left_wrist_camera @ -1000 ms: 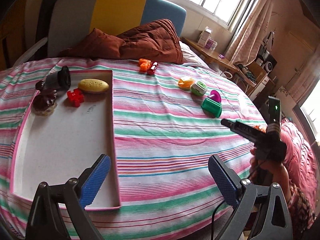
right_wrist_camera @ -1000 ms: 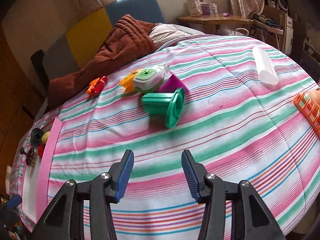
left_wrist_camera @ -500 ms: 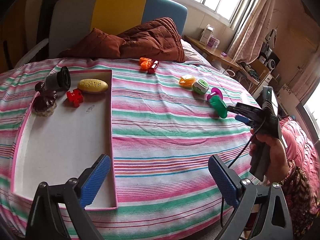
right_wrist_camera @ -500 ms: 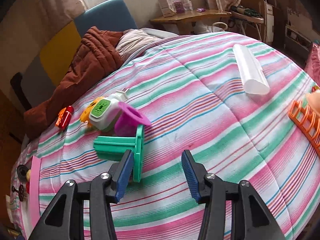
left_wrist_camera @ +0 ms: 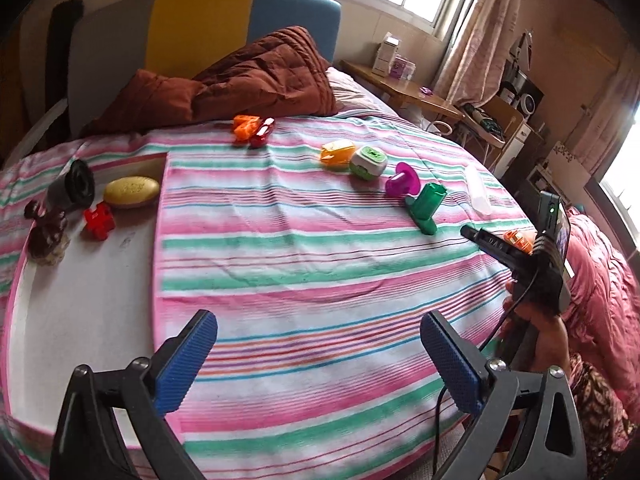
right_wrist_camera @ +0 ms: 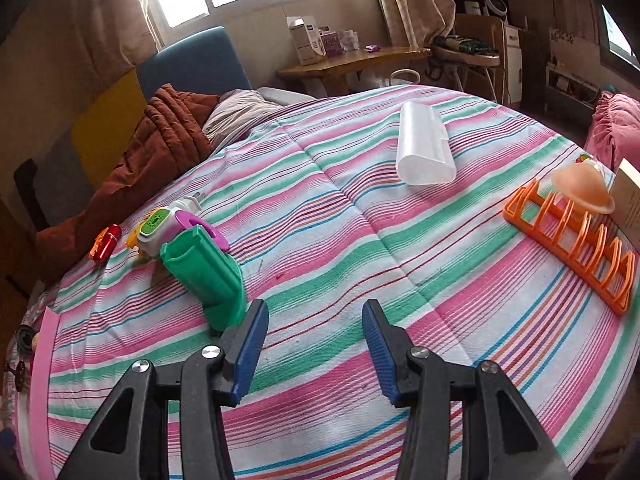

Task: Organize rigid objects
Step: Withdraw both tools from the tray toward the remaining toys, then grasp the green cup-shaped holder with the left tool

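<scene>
A pink-rimmed white tray [left_wrist_camera: 80,304] lies at the left of the striped bed. It holds a yellow oval [left_wrist_camera: 131,192], a red toy [left_wrist_camera: 99,221], a black cup [left_wrist_camera: 74,186] and a dark figurine [left_wrist_camera: 46,236]. A green plastic piece [right_wrist_camera: 206,276] lies on the bed just left of my right gripper [right_wrist_camera: 316,344], which is open and empty; it also shows in the left wrist view [left_wrist_camera: 426,208]. Behind it lie a magenta piece [left_wrist_camera: 402,180], a green-white block [left_wrist_camera: 368,162], a yellow-orange toy [left_wrist_camera: 338,154] and an orange-red toy [left_wrist_camera: 252,130]. My left gripper [left_wrist_camera: 320,364] is open and empty.
A clear plastic case [right_wrist_camera: 424,148] and an orange rack [right_wrist_camera: 576,236] with a peach dome [right_wrist_camera: 582,188] lie at the right of the bed. A brown quilt [left_wrist_camera: 240,80] lies at the headboard. A wooden side table [right_wrist_camera: 352,60] stands beyond.
My right gripper has moved up to the green piece and swung right, so the piece now lies at its left finger. The left gripper has shifted slightly right along the tray's edge.
</scene>
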### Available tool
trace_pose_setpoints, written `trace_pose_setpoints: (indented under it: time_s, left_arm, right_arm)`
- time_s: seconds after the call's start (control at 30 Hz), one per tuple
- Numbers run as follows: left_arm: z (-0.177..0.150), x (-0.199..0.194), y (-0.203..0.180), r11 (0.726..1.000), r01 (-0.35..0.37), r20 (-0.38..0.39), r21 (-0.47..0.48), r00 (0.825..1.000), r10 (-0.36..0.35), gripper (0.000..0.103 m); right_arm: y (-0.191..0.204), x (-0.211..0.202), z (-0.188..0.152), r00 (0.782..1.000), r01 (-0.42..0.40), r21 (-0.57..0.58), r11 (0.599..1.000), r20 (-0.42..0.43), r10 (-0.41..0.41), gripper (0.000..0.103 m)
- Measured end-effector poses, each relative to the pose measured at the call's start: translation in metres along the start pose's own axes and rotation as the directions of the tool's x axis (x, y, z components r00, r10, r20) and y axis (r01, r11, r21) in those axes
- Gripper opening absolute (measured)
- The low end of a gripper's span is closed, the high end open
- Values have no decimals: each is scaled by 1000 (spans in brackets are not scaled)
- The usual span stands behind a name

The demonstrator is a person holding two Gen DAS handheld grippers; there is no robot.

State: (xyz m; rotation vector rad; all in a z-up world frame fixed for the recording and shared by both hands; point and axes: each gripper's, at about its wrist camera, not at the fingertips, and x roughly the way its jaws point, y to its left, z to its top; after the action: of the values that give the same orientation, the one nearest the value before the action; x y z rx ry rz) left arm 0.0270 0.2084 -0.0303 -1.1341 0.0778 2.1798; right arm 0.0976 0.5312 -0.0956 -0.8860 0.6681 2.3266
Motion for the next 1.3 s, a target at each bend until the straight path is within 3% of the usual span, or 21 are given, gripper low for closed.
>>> trace_pose_setpoints:
  time_s: [0.17, 0.3, 0.43, 0.63, 0.9, 0.93, 1.0, 1.07, 1.1, 1.17, 1.3]
  left_arm:
    - [20, 25, -34, 998, 20, 22, 66, 1000, -21, 103]
    - [41, 58, -69, 989, 49, 22, 139, 998, -53, 103]
    - [59, 98, -102, 980, 63, 17, 188, 998, -68, 103]
    - [85, 153, -138, 978, 80, -6, 191, 997, -80, 103]
    - [108, 199, -156, 991, 32, -15, 127, 999, -30, 102]
    - [108, 203, -158, 990, 20, -14, 139, 1000, -18, 99]
    - [108, 210, -160, 986, 30, -14, 161, 1000, -28, 81]
    - [107, 218, -161, 982, 38, -46, 183, 998, -30, 48]
    - [106, 220, -159, 982, 49, -60, 184, 997, -39, 43]
    - [101, 217, -154, 981, 60, -59, 187, 997, -50, 37]
    - [94, 200, -142, 975, 57, -27, 215, 998, -52, 37]
  right_arm:
    - [-11, -4, -7, 1000, -2, 49, 999, 27, 1, 49]
    - [-26, -13, -11, 990, 118, 146, 982, 66, -128, 49]
    - [-38, -18, -16, 988, 93, 202, 975, 100, -115, 49]
    - [-39, -17, -17, 988, 82, 209, 974, 108, -107, 50]
    - [-40, -17, -18, 988, 74, 215, 974, 115, -101, 50]
    - [-39, -16, -18, 988, 77, 214, 974, 115, -103, 50]
    - [-39, -16, -17, 988, 77, 213, 974, 115, -103, 50]
    - [-38, -15, -17, 988, 79, 213, 974, 113, -104, 50]
    - [-38, -15, -18, 988, 79, 212, 974, 114, -105, 50]
    - [-38, -15, -17, 988, 82, 211, 974, 113, -107, 50]
    - [-38, -15, -18, 988, 84, 209, 974, 112, -109, 50]
